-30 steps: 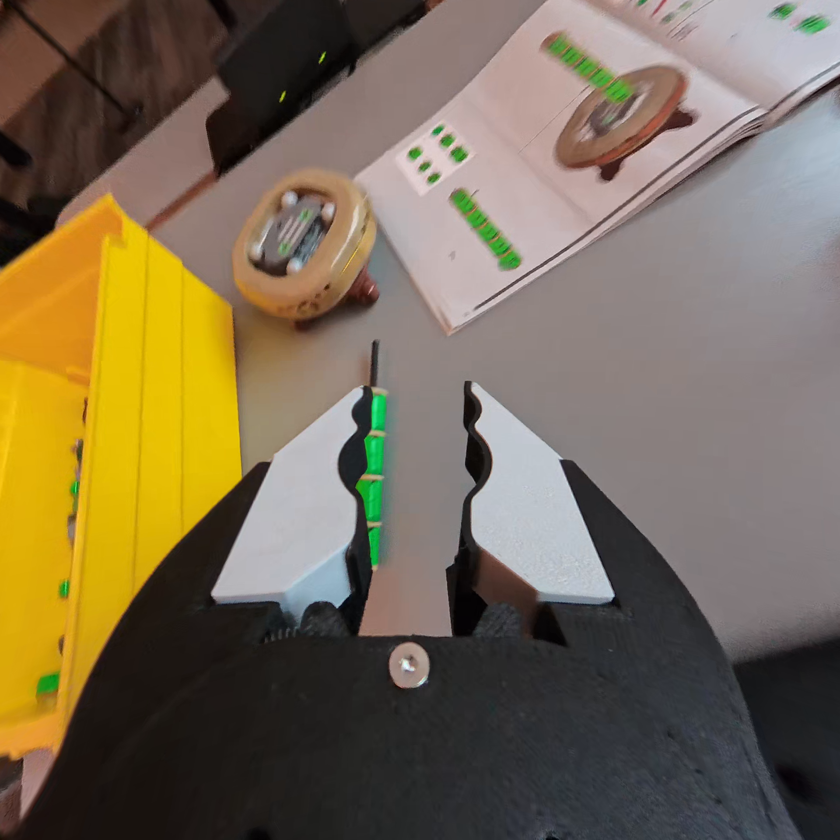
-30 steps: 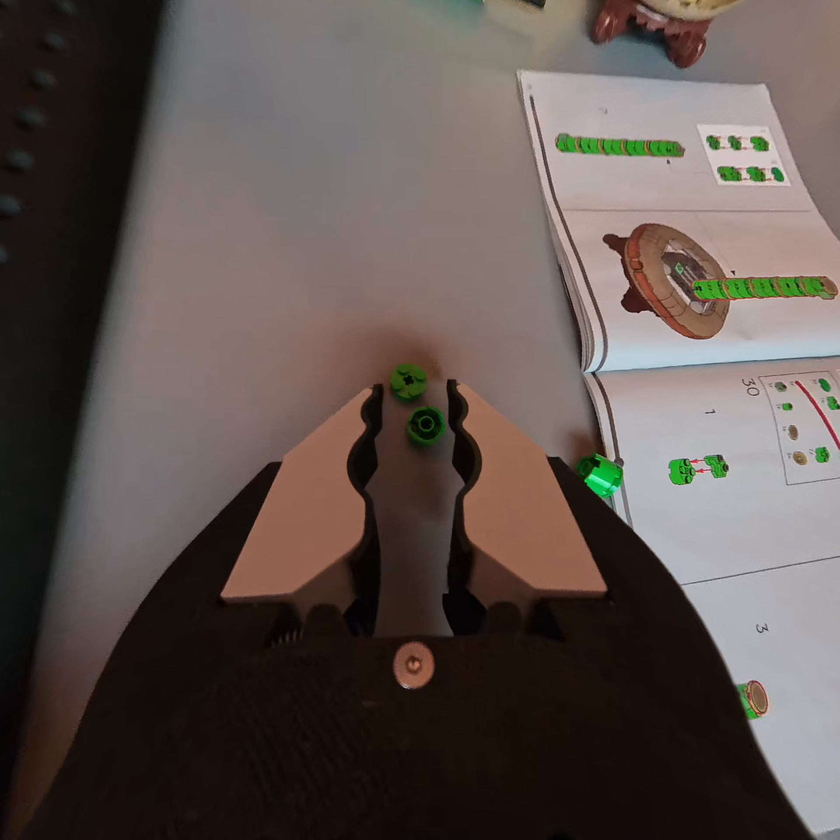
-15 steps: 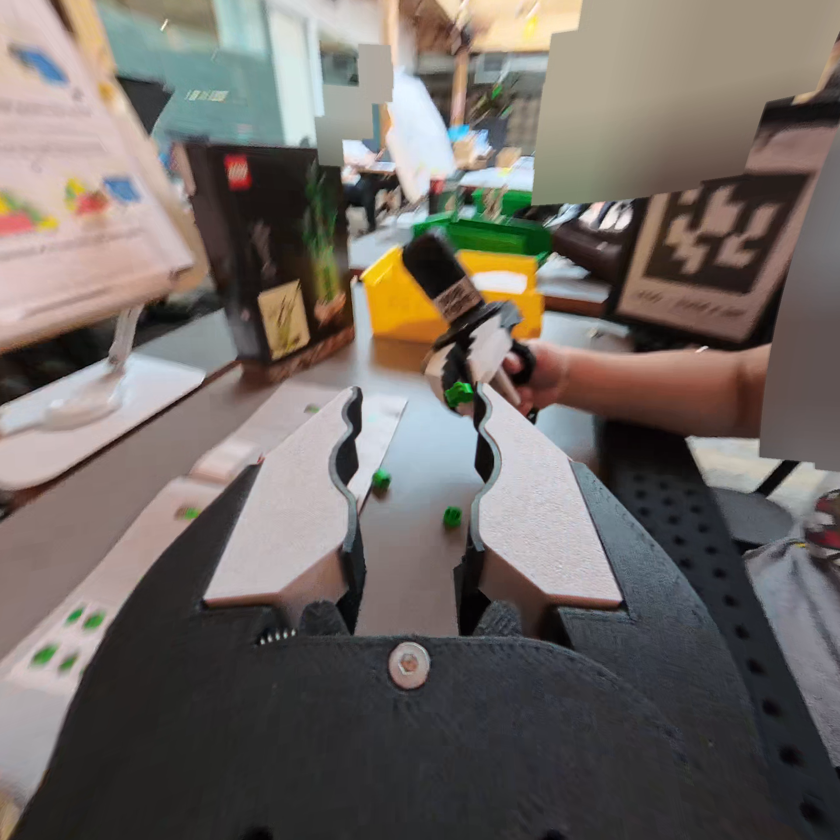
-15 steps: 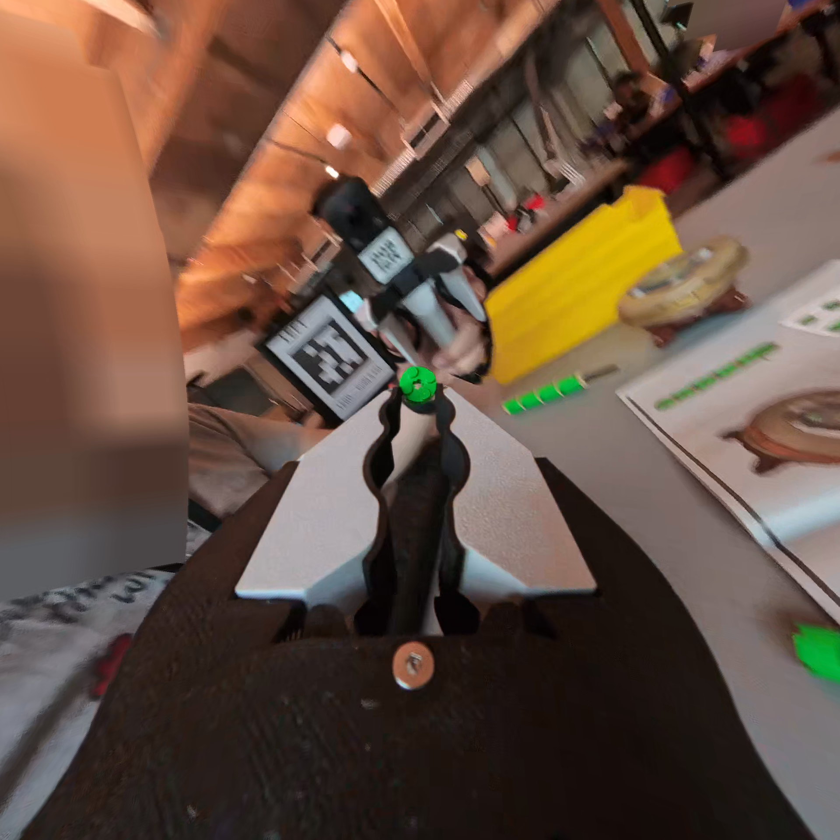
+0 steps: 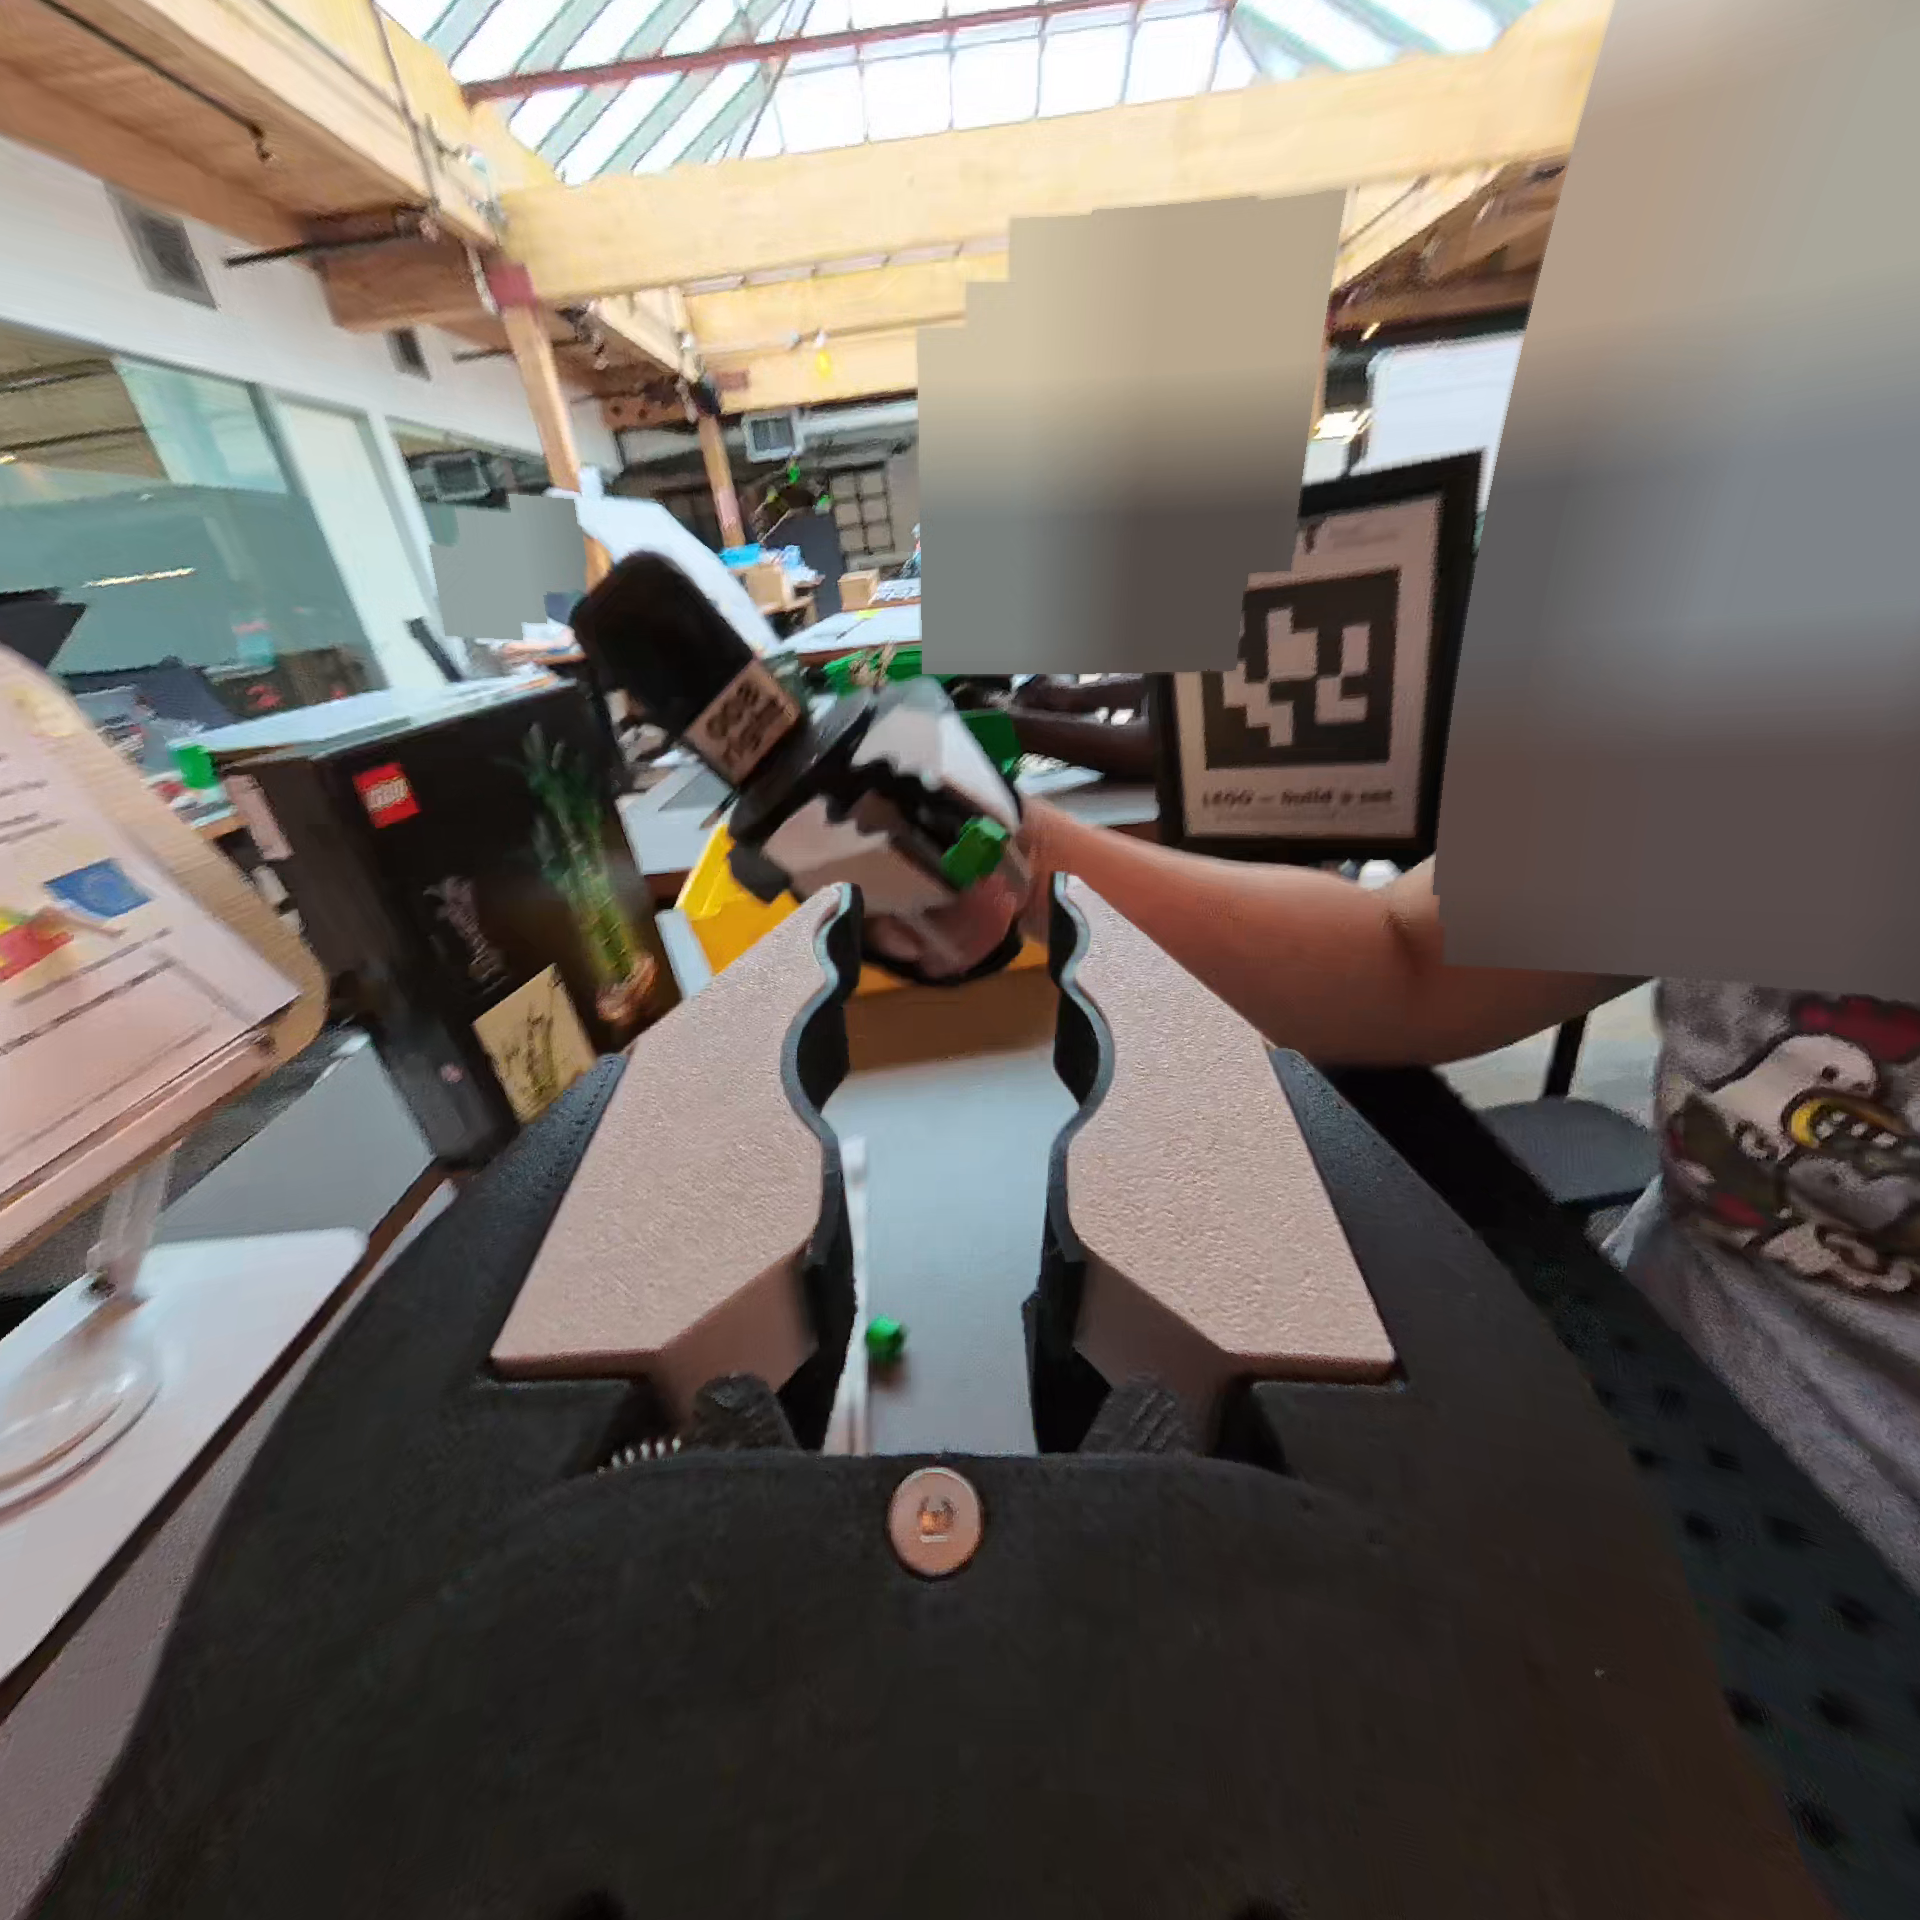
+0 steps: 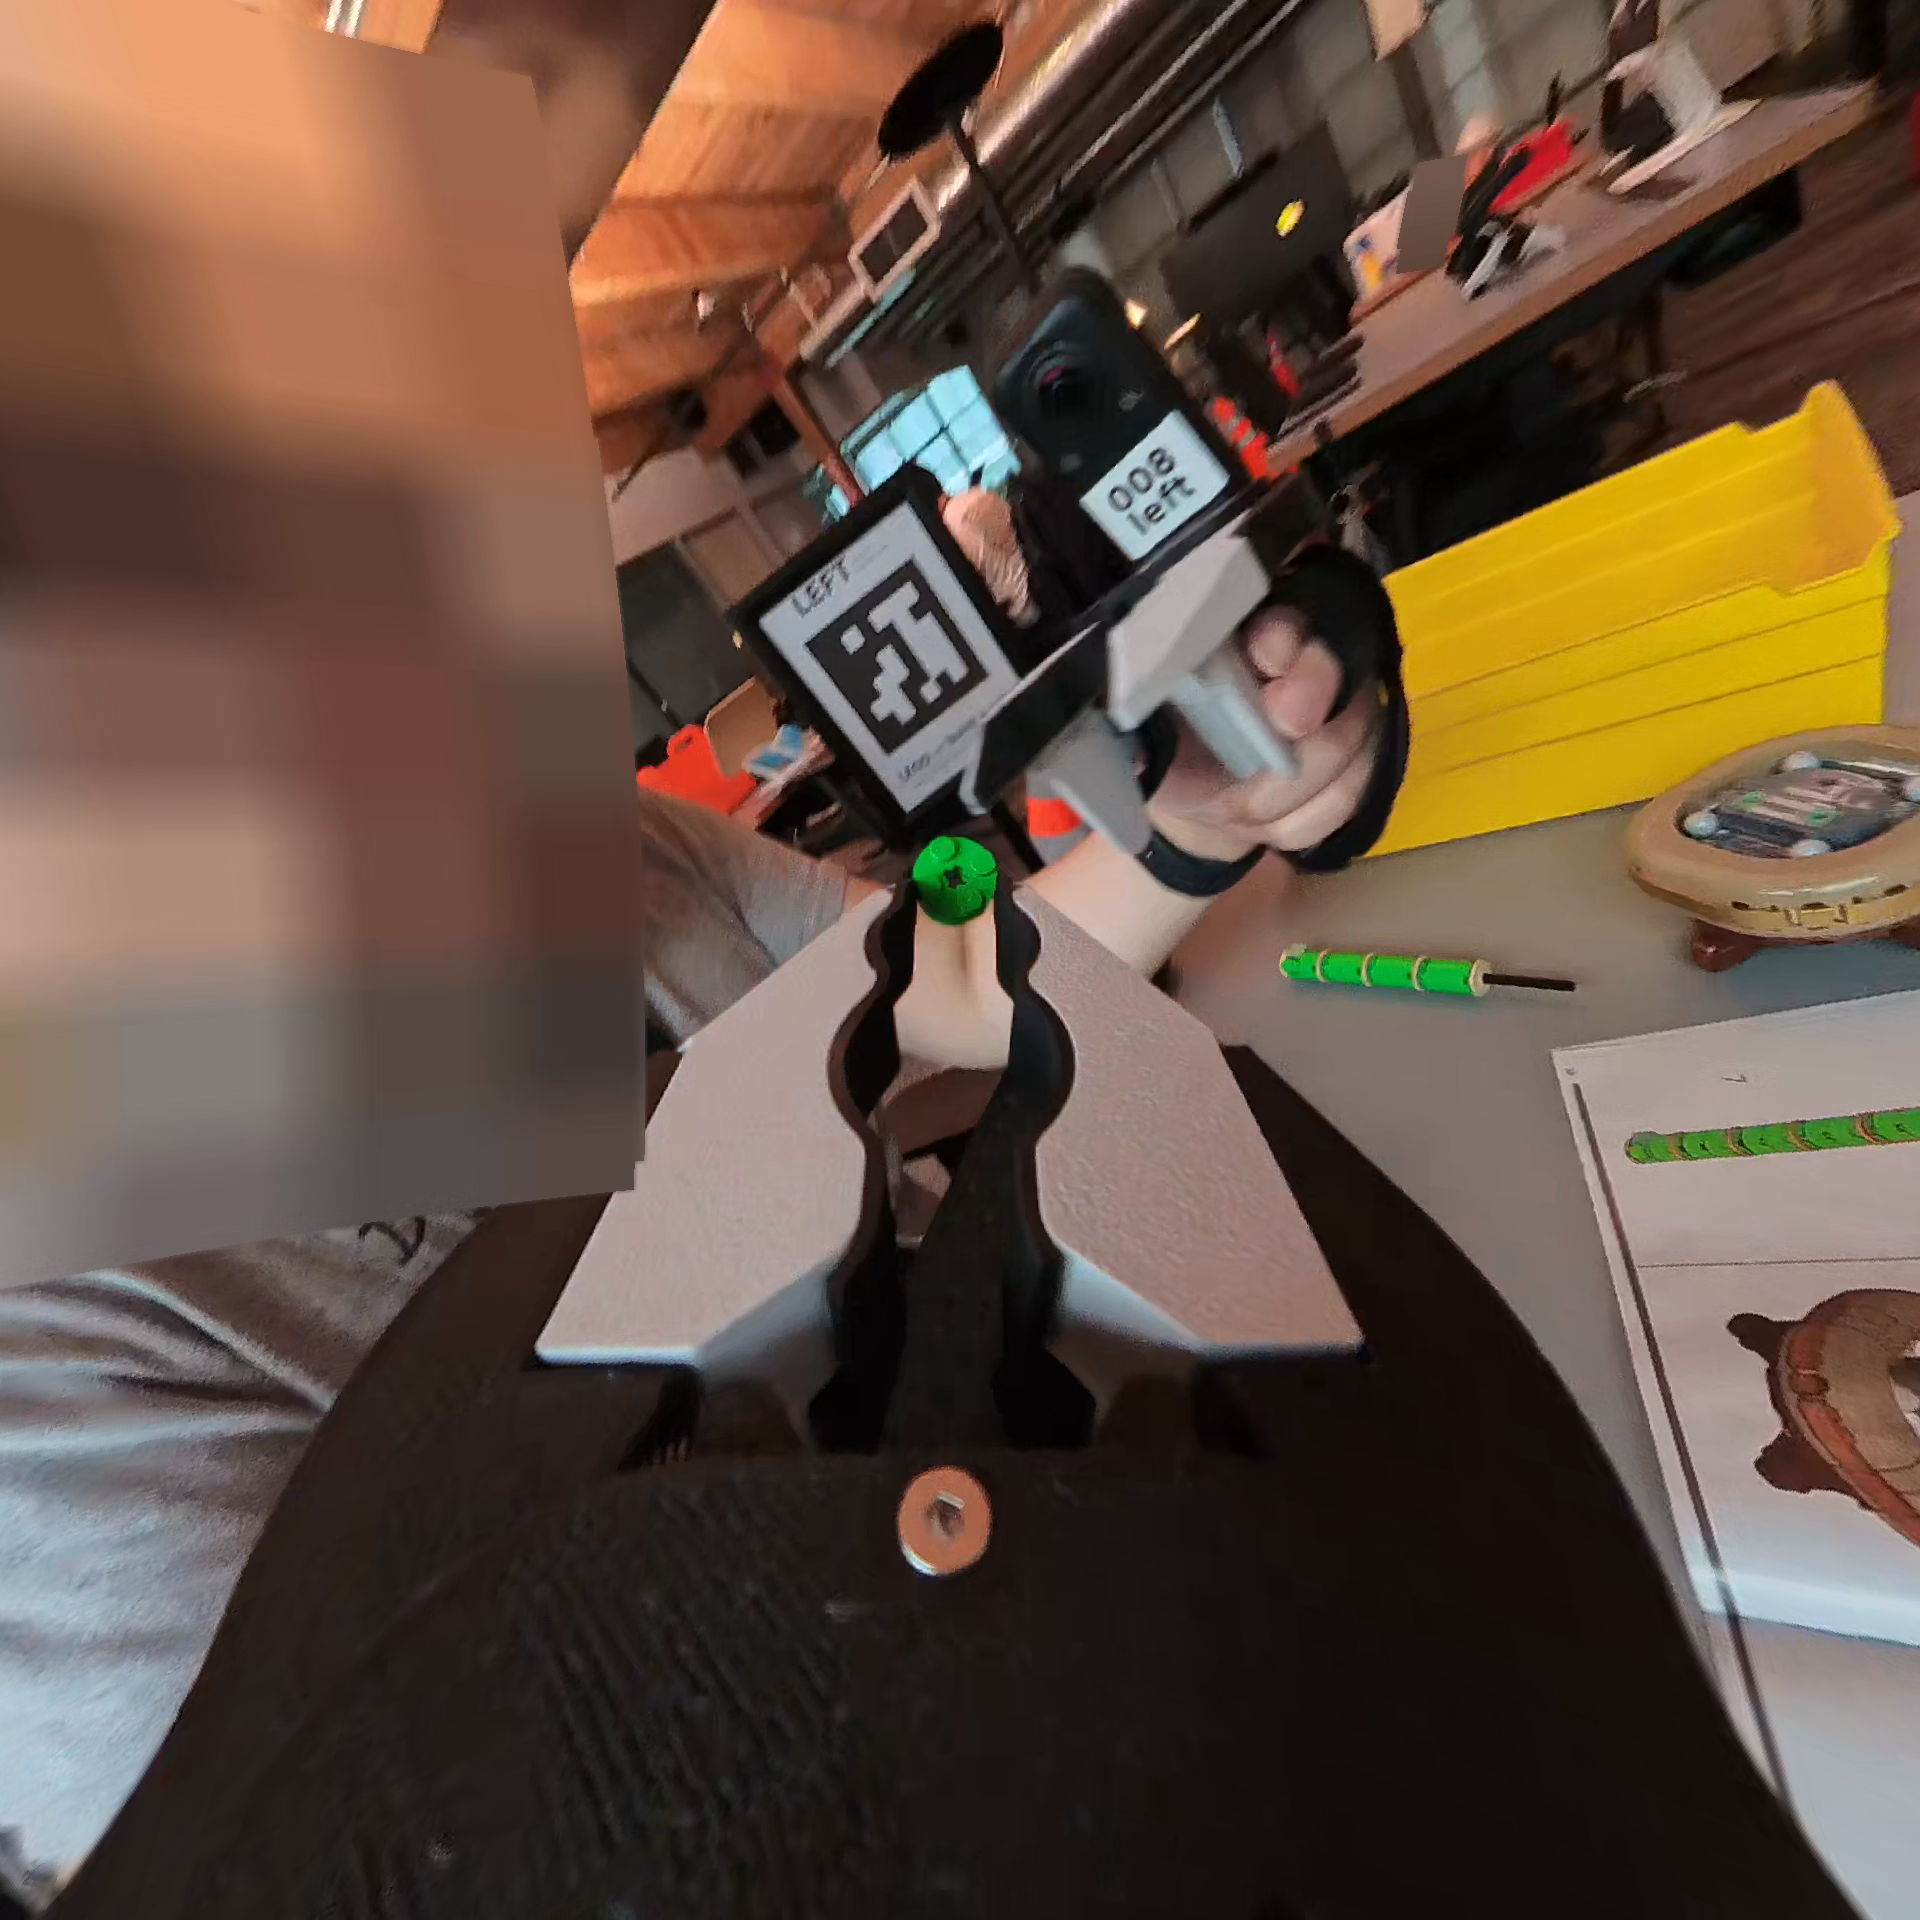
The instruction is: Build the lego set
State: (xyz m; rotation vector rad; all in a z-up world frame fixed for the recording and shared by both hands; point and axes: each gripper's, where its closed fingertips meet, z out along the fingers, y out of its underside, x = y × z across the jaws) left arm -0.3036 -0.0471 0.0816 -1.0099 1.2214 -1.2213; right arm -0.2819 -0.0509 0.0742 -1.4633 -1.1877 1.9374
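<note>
My right gripper (image 6: 954, 906) is shut on a small green round brick (image 6: 954, 878), held at its fingertips above the table. In the left wrist view the right gripper (image 5: 966, 857) shows farther off, facing me with the green brick (image 5: 977, 847) at its tip. My left gripper (image 5: 951, 902) is open and empty, raised and pointed at the right gripper; it also shows in the right wrist view (image 6: 1164, 717). A green segmented rod (image 6: 1382, 971) with a black axle end lies on the grey table. The tan round base model (image 6: 1787, 821) stands near the rod.
A yellow bin (image 6: 1642, 623) stands behind the base model. An open instruction booklet (image 6: 1766, 1299) lies at the right. A loose green piece (image 5: 883, 1335) lies on the table below my left gripper. A black set box (image 5: 468, 883) and a document stand (image 5: 104, 935) are at the left. Only a small space, under 4 cm, lies between the two pairs of fingers. Left tips and right tips are each some 30 centimeters from the tan round base model (image 6: 1787, 821).
Both grippers rose from the table and turned to face each other. The left let go of the green rod, which lies on the table. The right closed on a green round brick and lifted it.
</note>
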